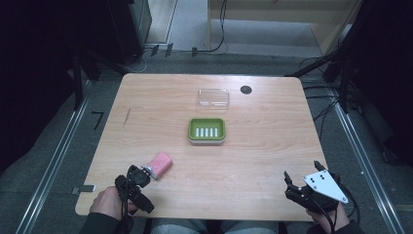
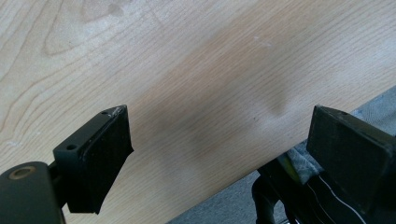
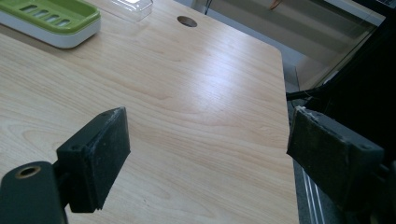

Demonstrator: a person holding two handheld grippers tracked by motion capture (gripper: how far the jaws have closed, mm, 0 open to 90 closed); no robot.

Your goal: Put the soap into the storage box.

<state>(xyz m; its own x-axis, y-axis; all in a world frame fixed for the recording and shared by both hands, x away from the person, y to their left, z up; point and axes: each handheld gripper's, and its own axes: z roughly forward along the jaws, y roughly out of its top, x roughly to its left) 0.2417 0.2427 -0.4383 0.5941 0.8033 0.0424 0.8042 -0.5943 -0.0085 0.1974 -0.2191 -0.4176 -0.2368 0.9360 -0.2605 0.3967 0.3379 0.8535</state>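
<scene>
Left gripper (image 1: 146, 171): black, matte, held in a hand at the near left edge of the desk; its jaws stand wide apart, released, with bare wood between them in the left gripper view (image 2: 219, 140). In the high view its tip lies just beside the pink block; whether they touch I cannot tell.
Right gripper (image 1: 301, 176): black, with a grey three-cornered plate on top, held at the near right corner; its jaws stand spread and hold nothing, flat dark pads facing each other in the right gripper view (image 3: 208, 149).
Pink block (image 1: 160, 165): a small rounded rectangular bar, smooth and pale pink, like soap; it lies flat on the desk at the near left, set at a slant.
Green dish (image 1: 207, 130): a rounded rectangular tray of bright green plastic on a white base, with a row of pale slots in its floor; it sits mid-desk, well apart from the pink block, and nothing lies in it.
Clear lid (image 1: 213, 97): a see-through plastic rectangular piece with rounded corners, just beyond the green dish, with nothing in it.
Desk (image 1: 272, 141): light wood-grain top with rounded corners and a dark round hole (image 1: 246, 89) near the far edge.
</scene>
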